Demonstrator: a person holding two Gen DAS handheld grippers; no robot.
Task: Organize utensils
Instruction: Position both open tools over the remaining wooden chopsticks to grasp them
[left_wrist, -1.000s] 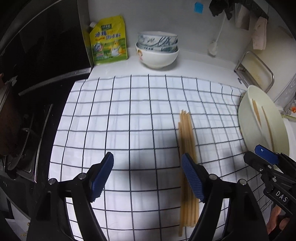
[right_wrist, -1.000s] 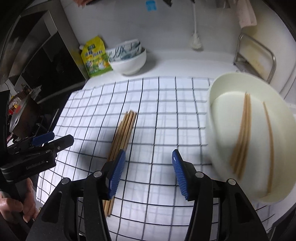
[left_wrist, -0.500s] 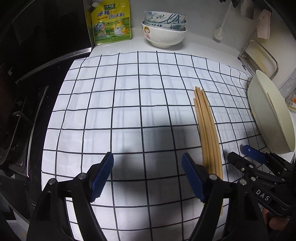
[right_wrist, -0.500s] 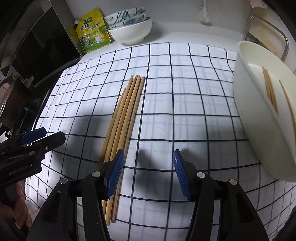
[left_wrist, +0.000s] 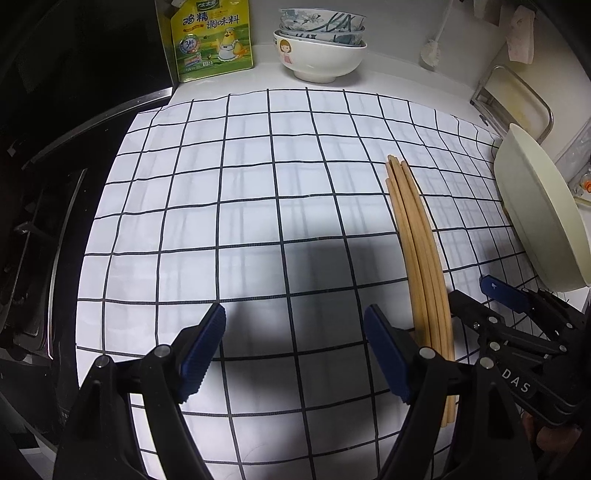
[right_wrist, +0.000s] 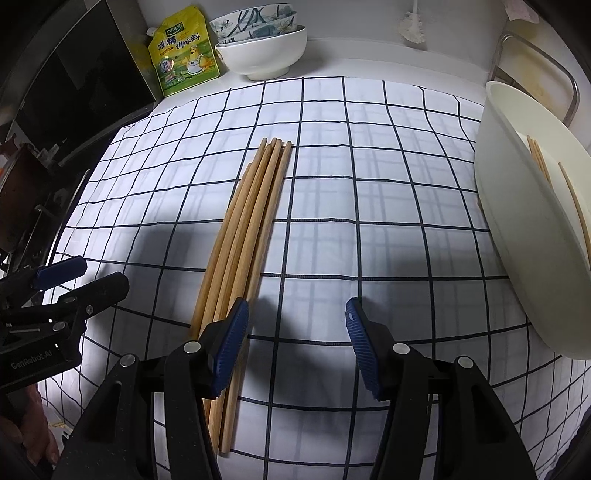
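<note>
Several wooden chopsticks (left_wrist: 417, 243) (right_wrist: 247, 236) lie bundled side by side on the checked cloth (left_wrist: 240, 206) (right_wrist: 369, 221). More chopsticks (right_wrist: 543, 166) rest inside the cream basin (left_wrist: 539, 218) (right_wrist: 517, 221) at the right edge. My left gripper (left_wrist: 295, 332) hovers open over bare cloth, the bundle just right of its right finger. My right gripper (right_wrist: 295, 325) is open too, with the bundle's near end passing under its left finger (right_wrist: 231, 343). Nothing sits between either pair of jaws. Each gripper appears at the side of the other's view.
Stacked bowls (left_wrist: 321, 48) (right_wrist: 262, 44) and a yellow seasoning pouch (left_wrist: 212, 37) (right_wrist: 183, 55) stand at the back by the wall. A dark stove (left_wrist: 44, 184) borders the cloth on the left. A metal rack (left_wrist: 517, 99) stands behind the basin.
Both grippers have dropped closer to the cloth and tipped further down. The chopstick bundle now looks larger and nearer in both views. The jaws stayed apart.
</note>
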